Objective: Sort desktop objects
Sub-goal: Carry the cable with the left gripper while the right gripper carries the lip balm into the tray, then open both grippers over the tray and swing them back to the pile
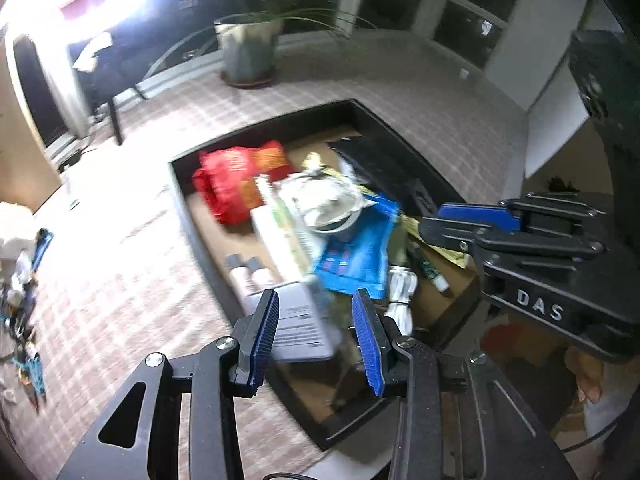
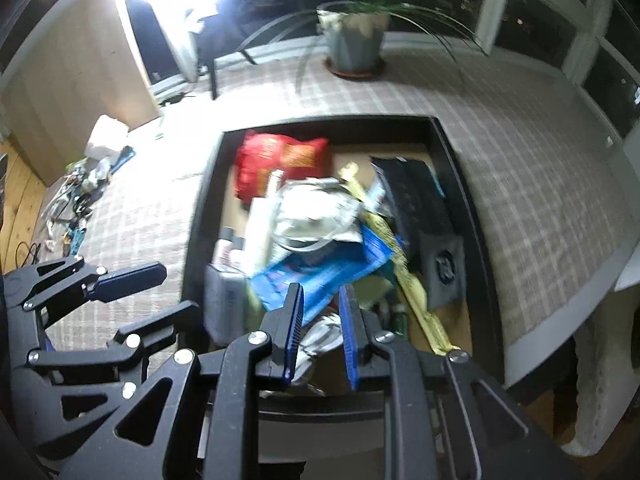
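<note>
Both hand-held grippers hover over a black tray (image 2: 460,168) on the plaid-covered table (image 1: 132,280), jaws apart and empty: the left hand-held gripper (image 1: 316,344) above a white box (image 1: 298,328), the right hand-held gripper (image 2: 320,332) above a blue packet (image 2: 316,272) beside a red bag (image 2: 276,160).

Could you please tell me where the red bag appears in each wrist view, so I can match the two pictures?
Left wrist view: the red bag lies left of centre, in the far left corner of the black tray.
Right wrist view: the red bag lies above centre, in the tray's far left corner.
Shared landmark: the potted plant on the table beyond the tray.
</note>
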{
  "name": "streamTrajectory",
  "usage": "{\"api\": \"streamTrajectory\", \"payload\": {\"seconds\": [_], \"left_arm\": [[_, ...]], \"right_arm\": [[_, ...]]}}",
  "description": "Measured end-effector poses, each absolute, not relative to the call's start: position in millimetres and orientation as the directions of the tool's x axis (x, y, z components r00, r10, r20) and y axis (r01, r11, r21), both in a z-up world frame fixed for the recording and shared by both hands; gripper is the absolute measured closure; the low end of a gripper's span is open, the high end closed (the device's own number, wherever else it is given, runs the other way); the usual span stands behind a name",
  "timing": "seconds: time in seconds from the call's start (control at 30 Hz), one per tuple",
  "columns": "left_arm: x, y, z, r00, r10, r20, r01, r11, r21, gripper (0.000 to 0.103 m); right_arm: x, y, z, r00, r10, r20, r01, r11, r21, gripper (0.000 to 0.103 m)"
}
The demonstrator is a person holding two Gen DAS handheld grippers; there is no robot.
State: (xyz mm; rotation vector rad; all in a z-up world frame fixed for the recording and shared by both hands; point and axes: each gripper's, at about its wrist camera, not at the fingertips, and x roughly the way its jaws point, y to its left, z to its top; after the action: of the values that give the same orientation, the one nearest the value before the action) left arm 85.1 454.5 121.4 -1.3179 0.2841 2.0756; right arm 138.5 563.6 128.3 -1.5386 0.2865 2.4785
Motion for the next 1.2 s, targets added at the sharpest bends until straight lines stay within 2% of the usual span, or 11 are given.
{"api": "streamTrajectory", "payload": {"seconds": [0.3, 0.67, 1.03, 1.2], "left_arm": [[65, 395, 124, -0.335, 0.382, -0.862, -0.518, -0.838, -0.170, 0.067], [38, 308, 114, -0.391, 0.315, -0.865, -0.343, -0.922, -0.180, 0.067], [0, 165, 83, -0.408, 0.156, -0.900, -0.035, -0.987, -0.155, 0.066], [-9, 105, 62, -0.377, 0.126, -0.918, 0.112, -0.977, -0.180, 0.066]], "right_arm": [[106, 515, 140, -0.468, 0.044, -0.882, -0.166, -0.985, 0.038, 0.084], [49, 453, 134, -0.454, -0.074, -0.888, -0.015, -0.996, 0.091, 0.084], [-27, 363, 126, -0.392, -0.212, -0.895, 0.179, -0.972, 0.151, 0.084], [-70, 316, 113, -0.330, -0.257, -0.908, 0.253, -0.951, 0.177, 0.083]]}}
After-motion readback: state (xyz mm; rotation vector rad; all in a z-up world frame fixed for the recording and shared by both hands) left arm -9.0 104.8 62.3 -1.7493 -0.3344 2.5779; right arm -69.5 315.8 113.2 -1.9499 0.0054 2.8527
